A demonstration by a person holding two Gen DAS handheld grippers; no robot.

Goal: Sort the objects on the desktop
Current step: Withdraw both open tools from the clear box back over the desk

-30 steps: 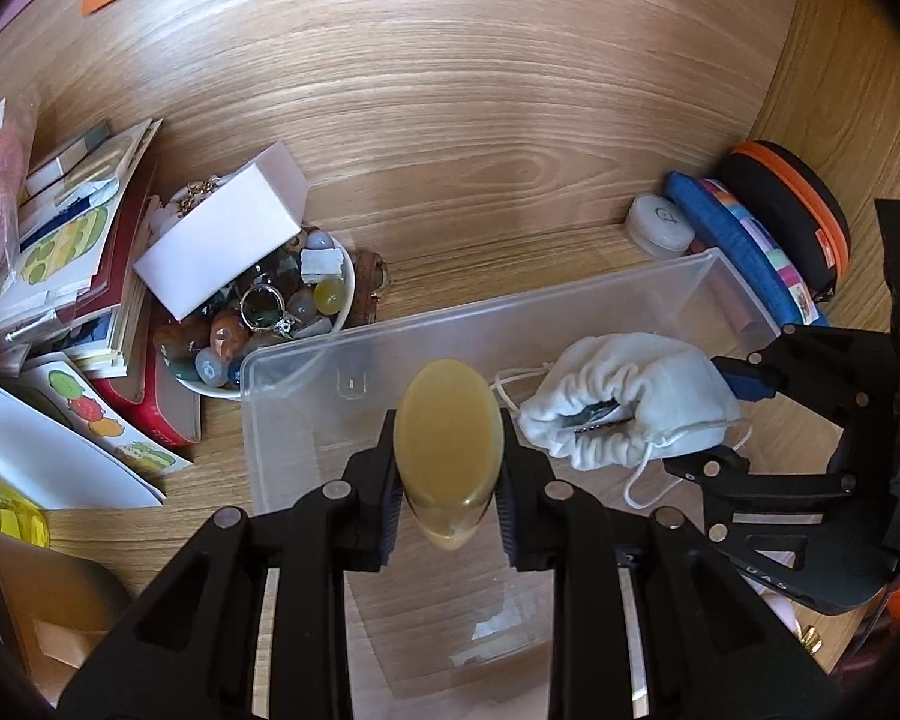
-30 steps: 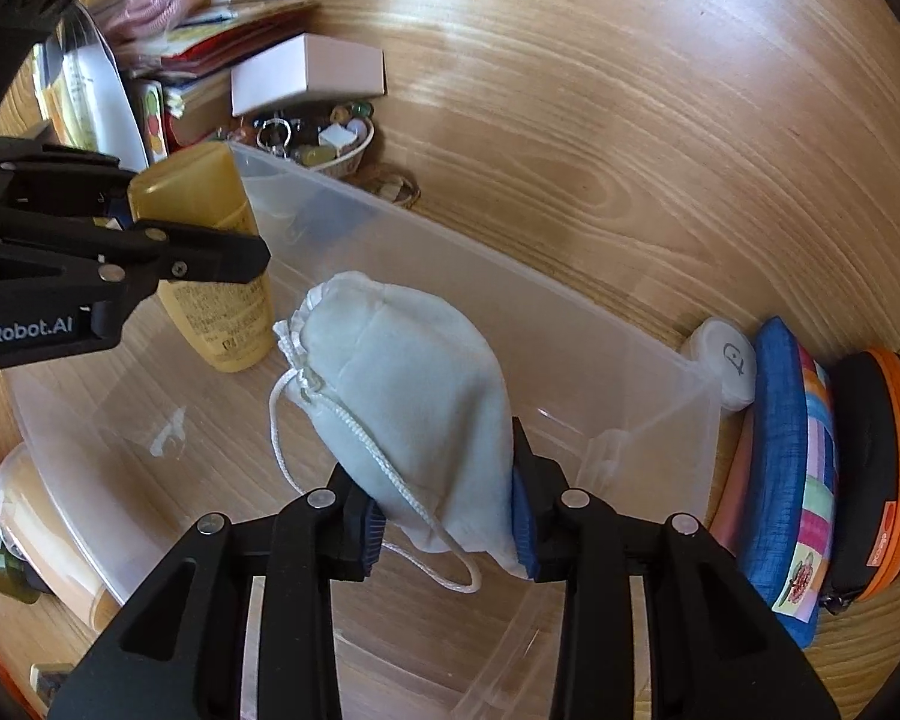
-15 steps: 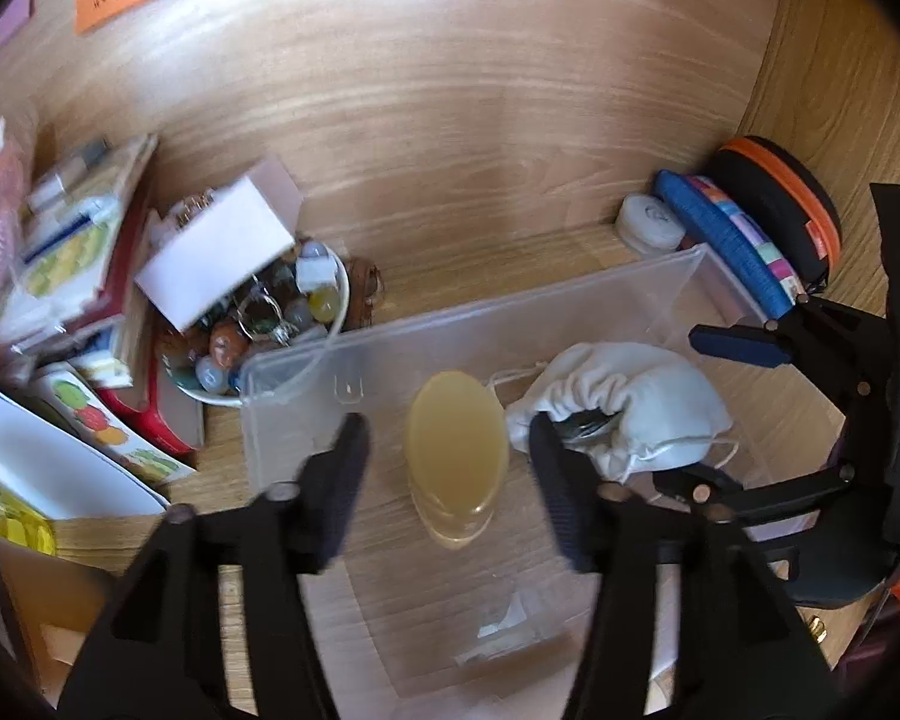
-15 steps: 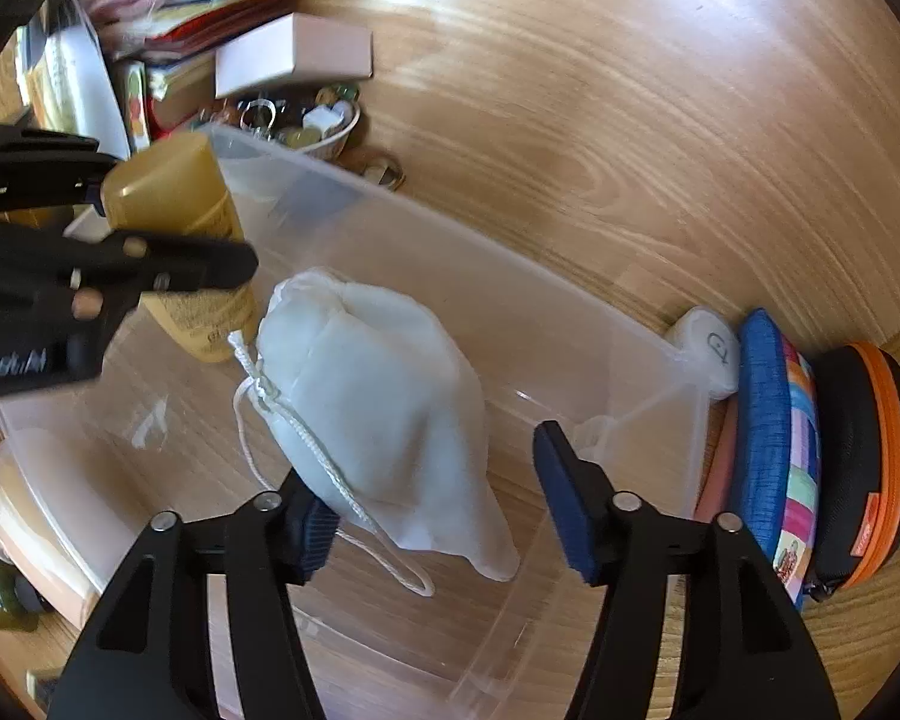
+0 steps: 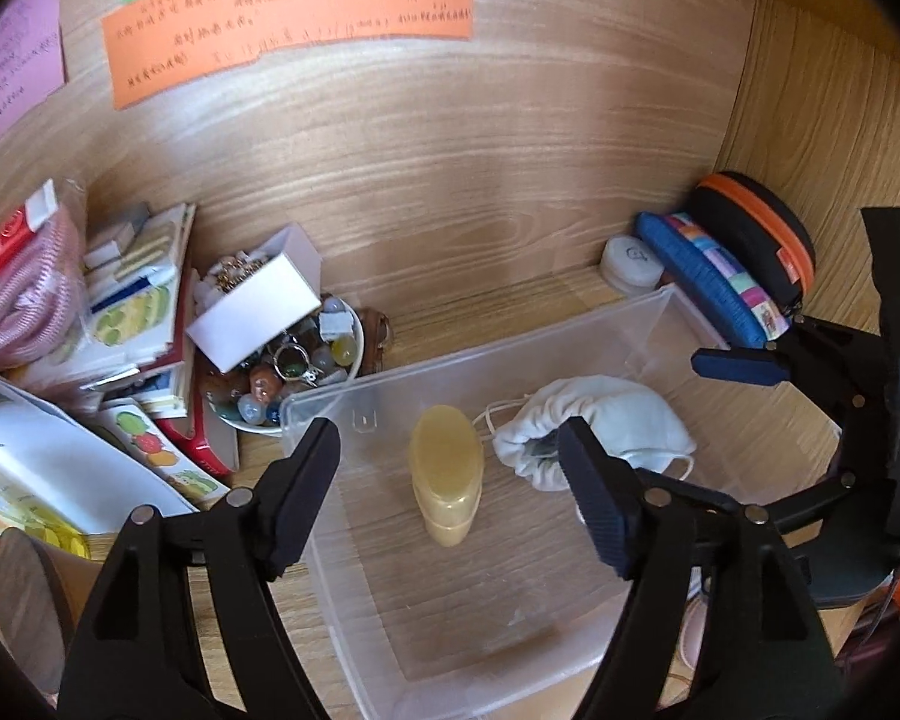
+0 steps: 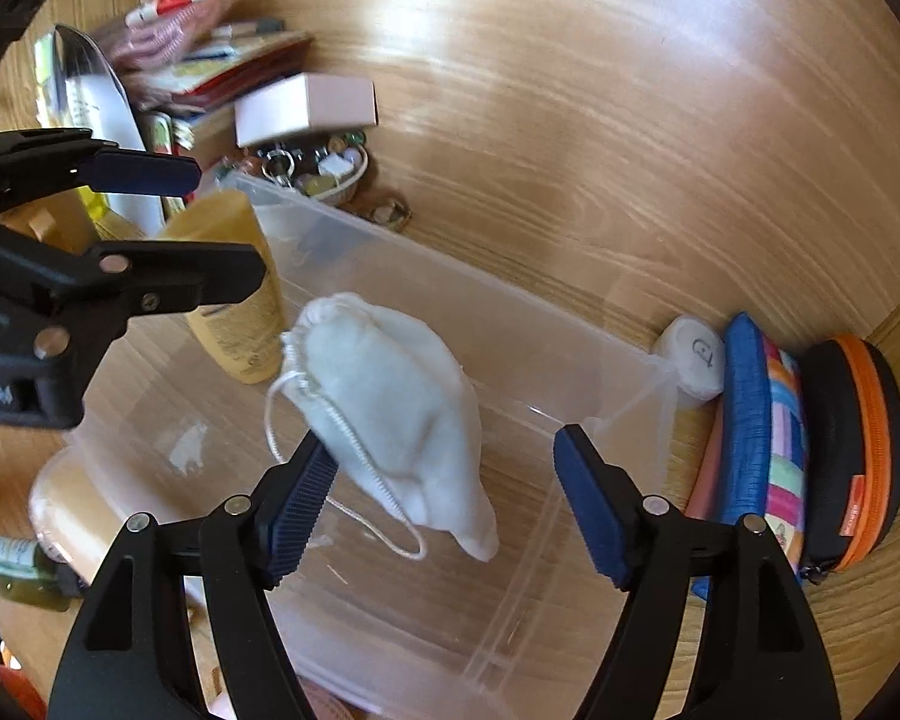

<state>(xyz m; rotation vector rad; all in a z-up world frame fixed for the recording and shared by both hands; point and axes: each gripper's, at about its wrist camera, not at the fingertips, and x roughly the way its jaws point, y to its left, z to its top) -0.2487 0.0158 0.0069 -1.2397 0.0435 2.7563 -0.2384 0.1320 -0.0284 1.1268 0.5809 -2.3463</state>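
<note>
A clear plastic bin point(image 5: 480, 354) sits on the wooden desk. In it stands a yellow bottle point(image 5: 447, 480), with a white drawstring pouch point(image 5: 594, 420) lying to its right. My left gripper point(image 5: 450, 492) hovers over the bottle. Its jaws are opening, and the bottle stands between them, free of both pads. In the right wrist view my right gripper point(image 6: 444, 504) is above the pouch point(image 6: 390, 408). Its jaws are opening too, and the pads are clear of the cloth. The left gripper point(image 6: 198, 222) shows at the left, by the bottle point(image 6: 240, 300).
A bowl of beads and trinkets point(image 5: 306, 372) with a white box point(image 5: 252, 312) on it stands left of the bin, beside stacked booklets point(image 5: 132, 312). A striped pouch point(image 5: 708, 276), a black and orange case point(image 5: 756, 228) and a white disc point(image 5: 630, 258) line the right corner.
Both grippers went from shut to open, letting go of the bottle and the pouch, which now rest in the bin. Both grippers rose a little.
</note>
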